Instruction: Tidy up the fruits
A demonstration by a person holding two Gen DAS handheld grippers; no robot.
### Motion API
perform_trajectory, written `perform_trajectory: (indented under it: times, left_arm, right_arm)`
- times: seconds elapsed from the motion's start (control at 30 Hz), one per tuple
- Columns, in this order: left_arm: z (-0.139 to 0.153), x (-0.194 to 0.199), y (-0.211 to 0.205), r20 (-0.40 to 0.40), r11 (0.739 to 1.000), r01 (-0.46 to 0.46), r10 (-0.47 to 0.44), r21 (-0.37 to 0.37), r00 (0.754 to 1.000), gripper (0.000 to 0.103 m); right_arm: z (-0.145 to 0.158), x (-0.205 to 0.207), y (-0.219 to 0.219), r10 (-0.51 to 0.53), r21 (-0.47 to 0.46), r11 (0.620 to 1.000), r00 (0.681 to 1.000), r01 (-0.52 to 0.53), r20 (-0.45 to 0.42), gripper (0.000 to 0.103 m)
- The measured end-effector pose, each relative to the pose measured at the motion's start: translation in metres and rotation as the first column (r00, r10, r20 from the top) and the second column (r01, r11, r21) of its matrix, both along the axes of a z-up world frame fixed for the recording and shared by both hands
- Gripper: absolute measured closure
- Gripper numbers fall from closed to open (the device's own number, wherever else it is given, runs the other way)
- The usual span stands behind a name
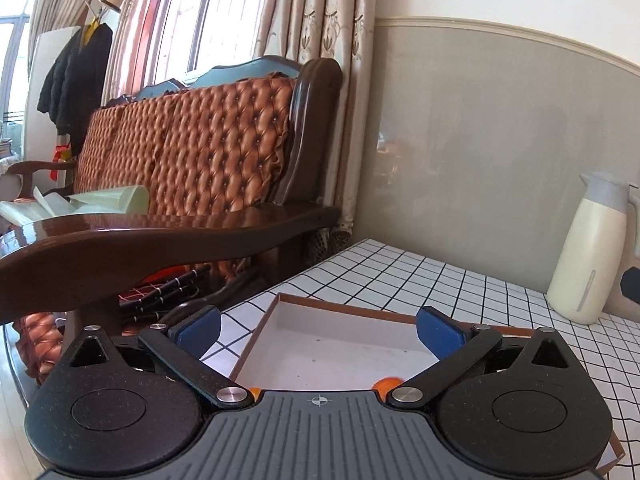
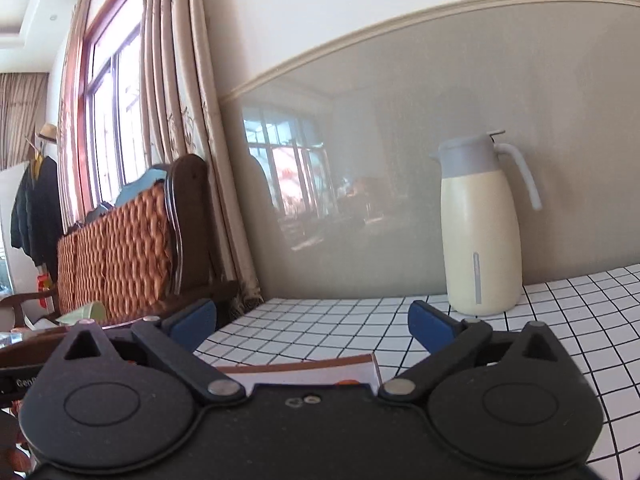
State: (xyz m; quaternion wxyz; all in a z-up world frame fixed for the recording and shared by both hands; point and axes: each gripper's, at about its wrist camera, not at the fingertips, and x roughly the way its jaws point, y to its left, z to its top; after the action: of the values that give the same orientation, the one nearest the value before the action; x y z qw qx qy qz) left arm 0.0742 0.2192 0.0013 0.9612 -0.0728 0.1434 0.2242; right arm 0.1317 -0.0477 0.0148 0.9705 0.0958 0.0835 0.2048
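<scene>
A shallow cardboard box [image 1: 340, 348] with a white inside and brown rim lies on the grid-patterned table. My left gripper [image 1: 318, 332] is open, its blue pads spread wide above the box. Two orange fruits peek out at the box's near edge, one [image 1: 387, 383] by the right linkage, one [image 1: 254, 391] by the left; most of each is hidden by the gripper body. My right gripper [image 2: 312, 326] is open and empty above the table. The box's far edge [image 2: 320, 362] shows just under it, with a sliver of orange fruit [image 2: 347, 381].
A cream thermos jug [image 2: 482, 232] with a grey lid stands at the back near the wall, also in the left wrist view [image 1: 588, 252]. A dark wooden sofa [image 1: 192, 168] with tufted orange cushions stands left of the table's edge [image 1: 280, 280].
</scene>
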Motion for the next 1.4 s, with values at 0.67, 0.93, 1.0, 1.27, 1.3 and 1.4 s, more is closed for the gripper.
perform_trajectory:
  times: [0.67,0.93,1.0,1.27,1.3,1.4]
  left_arm:
    - [0.005,-0.013,-0.033,-0.080,0.997,0.031,-0.026,0.064,0.996,0.000]
    - [0.012,-0.047,-0.062,-0.112,0.998,0.050,-0.045,0.043,0.993,0.000]
    - [0.015,-0.058,-0.069,-0.126,0.998,0.056,-0.051,0.032,0.991,0.000]
    - [0.038,-0.108,-0.098,-0.090,0.992,0.109,-0.103,0.059,0.991,0.000]
    - [0.040,-0.113,-0.101,-0.089,0.991,0.117,-0.111,0.061,0.990,0.000]
    - [0.047,-0.122,-0.105,-0.092,0.987,0.154,-0.150,0.037,0.984,0.000]
  right_arm:
    - [-0.006,0.012,-0.012,0.098,0.028,0.995,0.986,-0.095,-0.134,0.006]
    - [0.001,-0.030,-0.038,0.124,0.037,0.992,0.981,-0.120,-0.149,0.006]
    - [0.003,-0.043,-0.047,0.123,0.052,0.992,0.980,-0.116,-0.157,0.006]
    - [0.025,-0.086,-0.074,0.084,0.102,0.992,0.986,-0.069,-0.145,0.006]
    - [0.027,-0.090,-0.076,0.084,0.101,0.993,0.986,-0.069,-0.145,0.006]
    - [0.032,-0.103,-0.079,0.076,0.081,0.995,0.987,-0.065,-0.140,0.006]
